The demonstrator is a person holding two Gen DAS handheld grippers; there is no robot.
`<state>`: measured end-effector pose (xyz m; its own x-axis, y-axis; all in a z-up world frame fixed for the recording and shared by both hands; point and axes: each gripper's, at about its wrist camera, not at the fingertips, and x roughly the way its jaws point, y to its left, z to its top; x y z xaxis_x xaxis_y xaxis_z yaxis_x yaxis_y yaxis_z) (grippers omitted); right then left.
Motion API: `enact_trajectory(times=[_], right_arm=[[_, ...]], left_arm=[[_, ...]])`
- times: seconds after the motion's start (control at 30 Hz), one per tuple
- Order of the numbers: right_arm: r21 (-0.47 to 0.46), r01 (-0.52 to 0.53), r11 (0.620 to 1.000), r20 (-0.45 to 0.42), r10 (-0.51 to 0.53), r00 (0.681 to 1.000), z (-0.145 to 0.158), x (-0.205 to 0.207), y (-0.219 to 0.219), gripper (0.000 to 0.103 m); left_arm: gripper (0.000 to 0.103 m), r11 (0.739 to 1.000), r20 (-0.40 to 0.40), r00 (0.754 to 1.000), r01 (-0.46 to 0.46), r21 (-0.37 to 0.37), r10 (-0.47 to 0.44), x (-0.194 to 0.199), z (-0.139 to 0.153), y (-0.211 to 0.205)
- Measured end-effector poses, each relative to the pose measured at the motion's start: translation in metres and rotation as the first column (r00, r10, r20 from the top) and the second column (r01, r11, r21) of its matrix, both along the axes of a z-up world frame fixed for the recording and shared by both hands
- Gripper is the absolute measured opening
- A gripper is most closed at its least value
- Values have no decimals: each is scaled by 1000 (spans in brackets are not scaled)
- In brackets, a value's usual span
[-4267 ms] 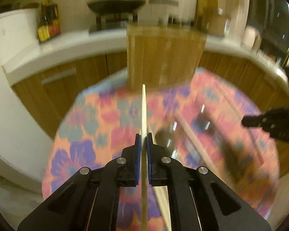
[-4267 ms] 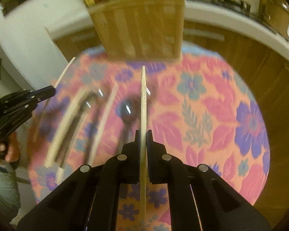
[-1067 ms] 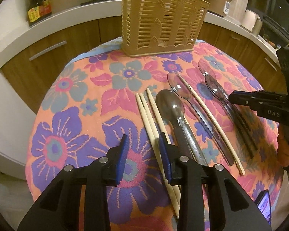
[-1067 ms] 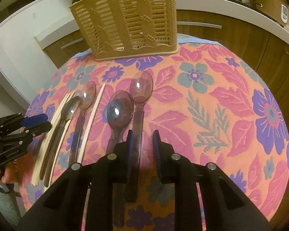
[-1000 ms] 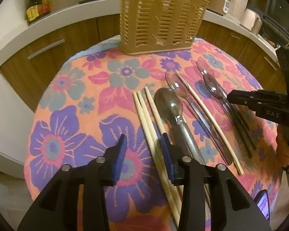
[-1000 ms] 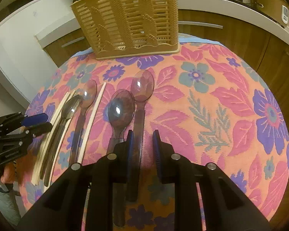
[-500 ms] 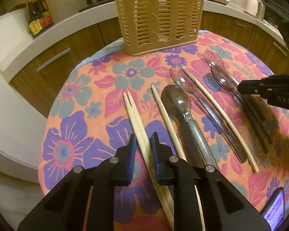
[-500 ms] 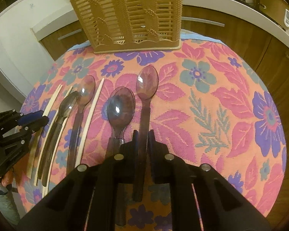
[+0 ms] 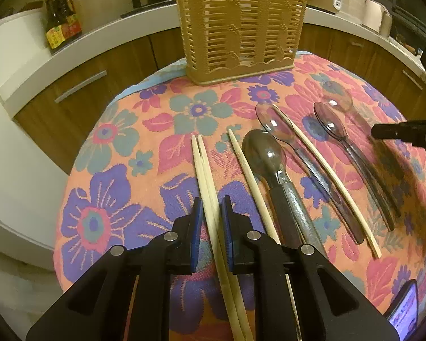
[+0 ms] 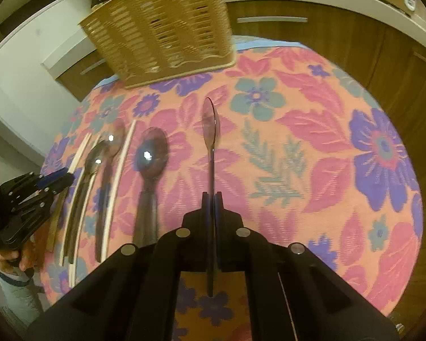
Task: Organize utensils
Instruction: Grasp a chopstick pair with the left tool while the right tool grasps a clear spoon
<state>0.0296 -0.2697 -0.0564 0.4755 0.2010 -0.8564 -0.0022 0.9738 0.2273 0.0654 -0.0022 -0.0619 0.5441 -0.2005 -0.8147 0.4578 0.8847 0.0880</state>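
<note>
A tan slotted utensil basket (image 9: 240,25) stands at the table's far edge; it also shows in the right wrist view (image 10: 162,25). My left gripper (image 9: 211,210) is open, its jaws on either side of a pair of pale chopsticks (image 9: 203,167) that lie on the cloth. My right gripper (image 10: 212,199) is shut on the handle of a clear plastic spoon (image 10: 211,119) and holds it on edge above the cloth. Other spoons (image 9: 265,147) (image 10: 152,150) and single chopsticks (image 9: 323,167) lie in a row.
The round table has a flowered cloth (image 10: 312,147). Wooden cabinets and a white counter (image 9: 79,48) curve behind it, with sauce bottles (image 9: 61,21) on top. A phone (image 9: 404,309) lies at the near right edge.
My right gripper closed on the clear spoon and lifted it, turned on edge. My left gripper moved over the chopstick pair and its jaws narrowed around them.
</note>
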Motion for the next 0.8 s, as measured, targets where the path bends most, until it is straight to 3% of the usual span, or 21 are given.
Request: enact_trajectory(times=[0.1,0.2,0.3,0.47,0.53,0.63,0.7,0.8], right_arm=[[-26,22,999,20,-21,1000,4,-1,-3,9],[-24,20,1000,13,-19,1000,7,3,-5,41],[-100,14,995,-14,-15,1000,6,14,1,41],[-120,14,993,-108,-27,994,-2,42,4,30],[-151,-7,988,-134,-14,991,-2,52,11,17],[-214,-49,976,-152,16,988,-1,58,23,10],[-194,-59,979,-142,31,989,3,59,24,10],[-141,-64,988,-51,57,997,24,57,21,9]], left_arm=[[14,1000,-13,1000,0,-14,0,1,1,2],[19,999,-43,999,15,-32,-17,4,1,4],[24,999,-77,996,41,-34,-44,6,1,4],[24,998,-97,994,48,30,-44,16,0,-6],[22,996,-98,994,62,63,-56,19,-1,-12],[10,989,-61,995,86,116,-79,13,-3,-21],[10,988,-30,997,81,133,-78,10,-3,-24],[10,997,8,999,47,58,-47,17,11,-15]])
